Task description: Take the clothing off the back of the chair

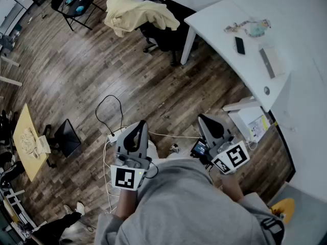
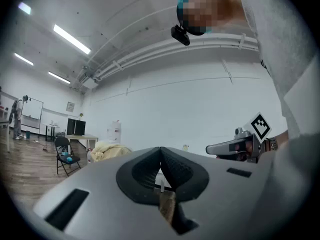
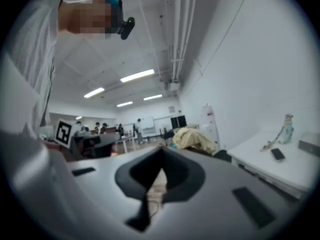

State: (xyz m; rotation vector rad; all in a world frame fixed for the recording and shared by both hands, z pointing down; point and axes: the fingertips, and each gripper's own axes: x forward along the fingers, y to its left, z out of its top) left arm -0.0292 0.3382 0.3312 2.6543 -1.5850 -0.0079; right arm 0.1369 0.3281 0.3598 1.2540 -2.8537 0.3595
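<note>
Well, over at the left edge of the head view a small wooden table (image 1: 24,137) is standing on the plank floor (image 1: 76,80), and a black folding chair (image 1: 72,5) is sitting in the upper left corner. Moving right, the left gripper (image 1: 139,124) is hanging in the lower middle of the frame, close in front of the person's grey sweatshirt (image 1: 179,203), its jaws pressed together with nothing between them. Above it, at the upper middle, the pale yellow clothing (image 1: 137,13) is lying draped over the back of a black office chair (image 1: 171,29), well apart from both grippers. The right gripper (image 1: 203,119) is hovering just to the right of the left one, its jaws likewise closed on nothing. Further right, a white desk (image 1: 214,22) is filling the upper right, with a dark phone (image 1: 239,45) lying on it, and the office chair is standing just beside the desk's left edge.
</note>
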